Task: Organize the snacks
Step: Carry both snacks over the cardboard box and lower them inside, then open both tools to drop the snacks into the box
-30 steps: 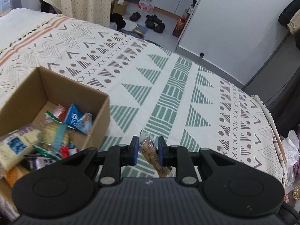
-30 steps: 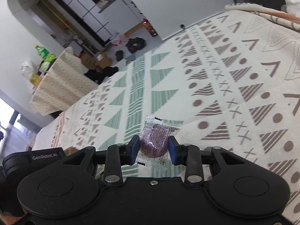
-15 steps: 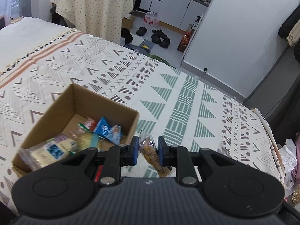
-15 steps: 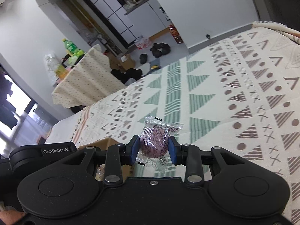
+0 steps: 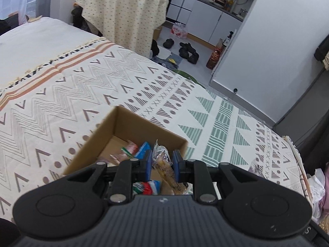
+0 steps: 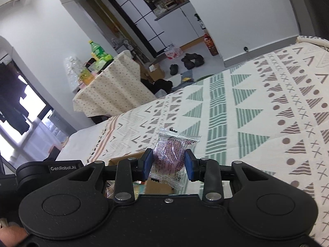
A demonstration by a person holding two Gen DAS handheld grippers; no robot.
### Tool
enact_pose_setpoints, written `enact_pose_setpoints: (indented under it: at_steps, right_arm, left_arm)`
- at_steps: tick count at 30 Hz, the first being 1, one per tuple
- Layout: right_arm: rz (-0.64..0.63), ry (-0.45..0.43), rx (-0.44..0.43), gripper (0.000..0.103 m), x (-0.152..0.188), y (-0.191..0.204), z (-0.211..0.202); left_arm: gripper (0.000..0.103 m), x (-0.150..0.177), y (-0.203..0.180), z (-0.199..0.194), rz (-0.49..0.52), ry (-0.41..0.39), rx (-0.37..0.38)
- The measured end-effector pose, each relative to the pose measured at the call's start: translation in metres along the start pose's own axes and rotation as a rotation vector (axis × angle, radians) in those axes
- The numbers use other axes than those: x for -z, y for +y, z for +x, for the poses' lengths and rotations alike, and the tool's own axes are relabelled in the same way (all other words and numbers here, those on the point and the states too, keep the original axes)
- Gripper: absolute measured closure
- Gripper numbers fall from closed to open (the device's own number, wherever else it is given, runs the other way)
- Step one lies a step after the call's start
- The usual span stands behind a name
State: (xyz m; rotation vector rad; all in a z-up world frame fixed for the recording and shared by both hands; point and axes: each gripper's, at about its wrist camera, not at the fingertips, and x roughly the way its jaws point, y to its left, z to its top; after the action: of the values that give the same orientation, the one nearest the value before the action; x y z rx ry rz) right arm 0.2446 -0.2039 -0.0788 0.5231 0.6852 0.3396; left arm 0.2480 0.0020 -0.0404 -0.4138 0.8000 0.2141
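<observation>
My left gripper (image 5: 162, 164) is shut on a clear-wrapped brown snack packet (image 5: 164, 164), held over the open cardboard box (image 5: 107, 131). The box stands on the patterned bedspread (image 5: 82, 86) and holds several wrapped snacks (image 5: 133, 150). In the right wrist view my right gripper (image 6: 169, 162) is shut on a round purple snack in a clear wrapper (image 6: 170, 154). Just below and left of that grip the box's rim (image 6: 125, 157) shows, with the left gripper's body (image 6: 47, 170) beside it.
One more clear wrapped snack (image 5: 255, 167) lies on the bedspread to the right of the box. Beyond the bed stand a cloth-covered table (image 5: 123, 14) with bottles, shoes (image 5: 188, 51) on the floor and a white wall (image 5: 267, 51). The bed's right edge (image 5: 298, 160) is close.
Both grippers have risen and swung left with their snacks. The box has come from the left side to under the left gripper, and its rim has come into the right wrist view.
</observation>
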Motion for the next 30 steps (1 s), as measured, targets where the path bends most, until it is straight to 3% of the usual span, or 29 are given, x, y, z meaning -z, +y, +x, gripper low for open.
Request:
enact_pose_setpoints:
  at_steps: [12,22,28,30]
  right_arm:
    - [-0.042,0.035,-0.014,0.070,0.012,0.025,0.022]
    - [-0.070,0.069,-0.012,0.070,0.018,0.041,0.048]
    - [-0.094,0.086,-0.021,0.070,0.020,0.057,0.063]
    - [-0.095,0.081,-0.033,0.070,0.019,0.062,0.067]
  left_arm:
    - [0.083,-0.019,0.046,0.014,-0.029,0.007,-0.022]
    - [0.083,-0.031,0.064,0.051,-0.019,0.077,-0.019]
    - [0.078,-0.043,0.061,0.052,0.028,0.099,-0.045]
    - [0.072,-0.048,0.063,0.049,0.033,0.109,-0.055]
